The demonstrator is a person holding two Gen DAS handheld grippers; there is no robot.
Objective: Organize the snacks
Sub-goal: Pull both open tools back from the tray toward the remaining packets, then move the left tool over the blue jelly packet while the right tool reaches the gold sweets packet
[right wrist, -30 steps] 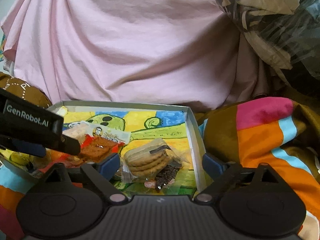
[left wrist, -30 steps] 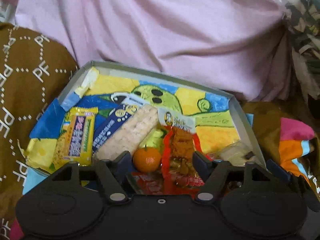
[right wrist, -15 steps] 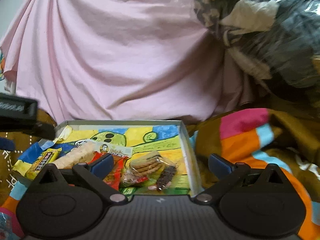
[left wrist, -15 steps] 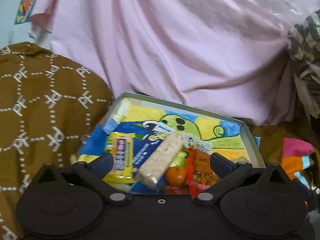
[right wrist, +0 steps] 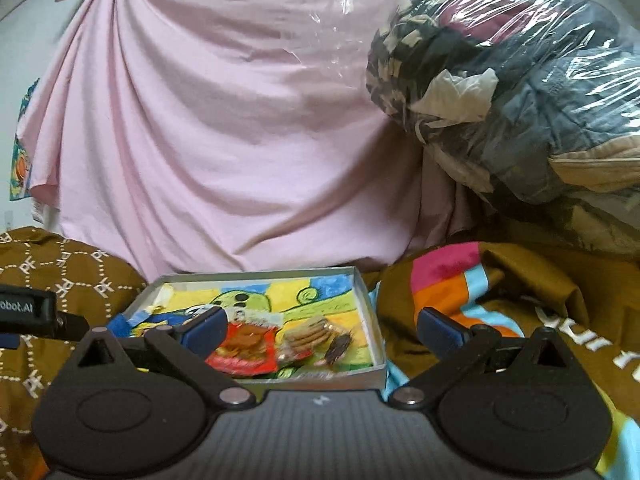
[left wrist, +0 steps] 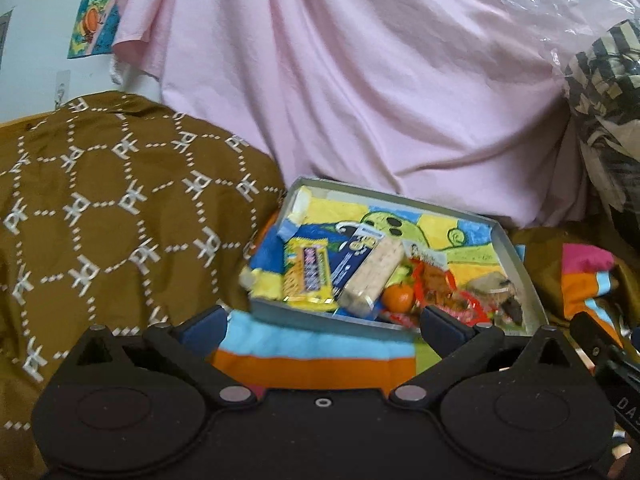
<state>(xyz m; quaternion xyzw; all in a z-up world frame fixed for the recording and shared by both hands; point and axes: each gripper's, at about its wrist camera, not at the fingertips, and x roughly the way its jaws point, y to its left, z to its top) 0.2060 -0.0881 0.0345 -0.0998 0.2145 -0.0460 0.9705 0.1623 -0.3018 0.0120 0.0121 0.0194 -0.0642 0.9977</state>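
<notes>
A shallow grey box [left wrist: 518, 261] with a bright cartoon lining lies on the bedding and holds the snacks. Inside I see a yellow bar [left wrist: 307, 275], a blue packet [left wrist: 352, 256], a pale rice-cracker pack [left wrist: 374, 278], a small orange [left wrist: 397, 297], a red snack packet [right wrist: 245, 346] and a clear bag of biscuits [right wrist: 310, 330]. My left gripper [left wrist: 324, 326] hangs open and empty in front of the box's near edge. My right gripper [right wrist: 320, 326] is also open and empty, drawn back from the box [right wrist: 370, 320], with the left gripper's body [right wrist: 24, 308] at its left.
A brown patterned blanket [left wrist: 112, 216] rises left of the box. Striped colourful bedding [right wrist: 460, 280] lies to the right and in front. Pink sheet [right wrist: 224, 120] hangs behind. A plastic-wrapped bundle of cloth [right wrist: 520, 92] is piled at the upper right.
Both grippers have drawn back and up from over the box, so it now looks smaller and farther. The left jaws have spread wider. The snacks stay in the box.
</notes>
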